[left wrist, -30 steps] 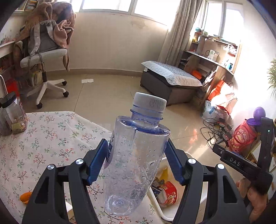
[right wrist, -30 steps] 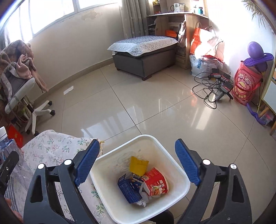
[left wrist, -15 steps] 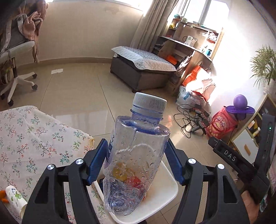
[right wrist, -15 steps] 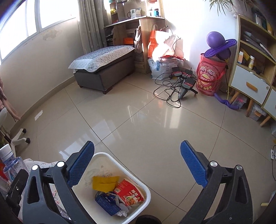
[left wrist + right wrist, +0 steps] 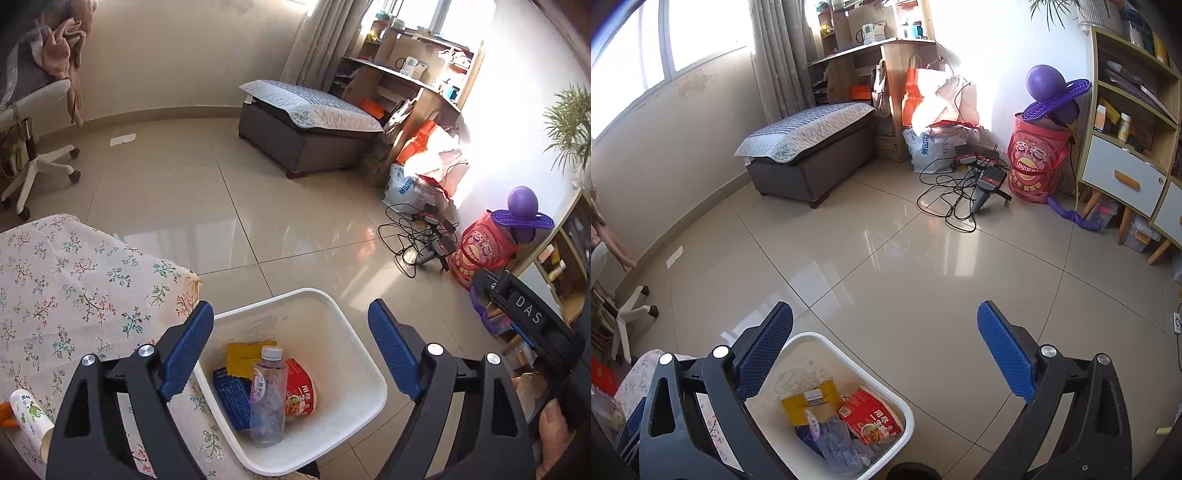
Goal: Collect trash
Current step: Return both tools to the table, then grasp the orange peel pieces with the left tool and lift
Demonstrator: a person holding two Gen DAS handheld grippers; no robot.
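Bottle released into bin; left gripper now standing open.

The clear plastic bottle (image 5: 267, 397), clamped between the left gripper (image 5: 290, 345) pads through the two earlier left wrist frames, is now lying in the white bin (image 5: 364, 363) at lower centre, resting on the blue packet (image 5: 232, 398) and beside the red noodle cup (image 5: 301, 393). Left jaws are now spreading wide with nothing between them. In the right wrist view the bin (image 5: 875, 373) is sliding toward lower left as the right gripper (image 5: 886, 347) is swinging away.
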